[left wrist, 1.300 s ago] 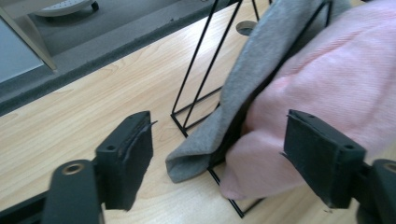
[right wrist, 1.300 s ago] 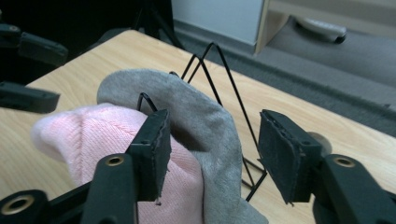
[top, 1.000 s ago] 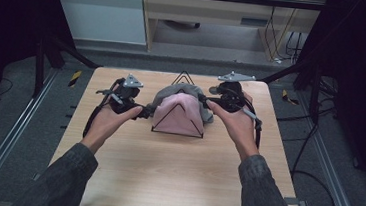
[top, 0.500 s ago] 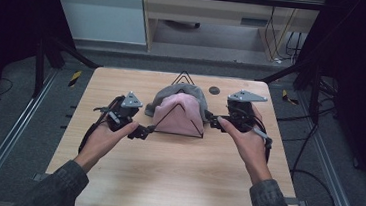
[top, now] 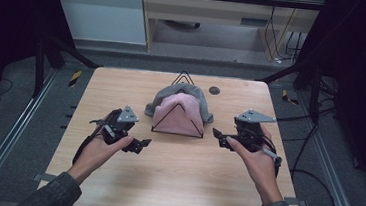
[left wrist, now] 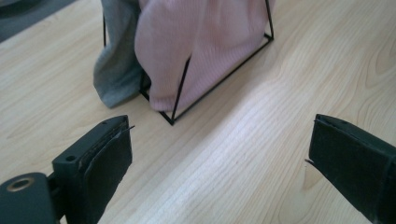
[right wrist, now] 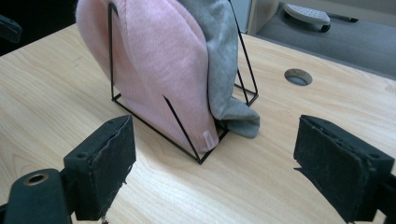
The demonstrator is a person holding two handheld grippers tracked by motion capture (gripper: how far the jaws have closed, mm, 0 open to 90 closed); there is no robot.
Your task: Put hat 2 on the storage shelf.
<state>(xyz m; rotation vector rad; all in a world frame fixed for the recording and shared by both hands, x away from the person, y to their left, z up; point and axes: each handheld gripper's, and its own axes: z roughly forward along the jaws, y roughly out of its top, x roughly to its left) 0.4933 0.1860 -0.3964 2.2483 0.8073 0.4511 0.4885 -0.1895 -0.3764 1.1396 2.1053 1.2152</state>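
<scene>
A pink knit hat (top: 177,113) and a grey hat (top: 188,91) were hung over a black wire stand (top: 177,127) in the middle of the worktop (top: 174,177). The left gripper (top: 140,143) and right gripper (top: 219,137) were held beside it, fingers wide open, nothing gripped; the right fingers had just been opened wider.

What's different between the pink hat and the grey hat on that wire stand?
The pink hat hangs at the front of the black wire stand; the grey hat sits behind it. The pink hat's knit is ribbed, the grey hat's looks smoother. The grey hat's edge reaches the table. Both drape over the stand, untouched by either gripper.
</scene>
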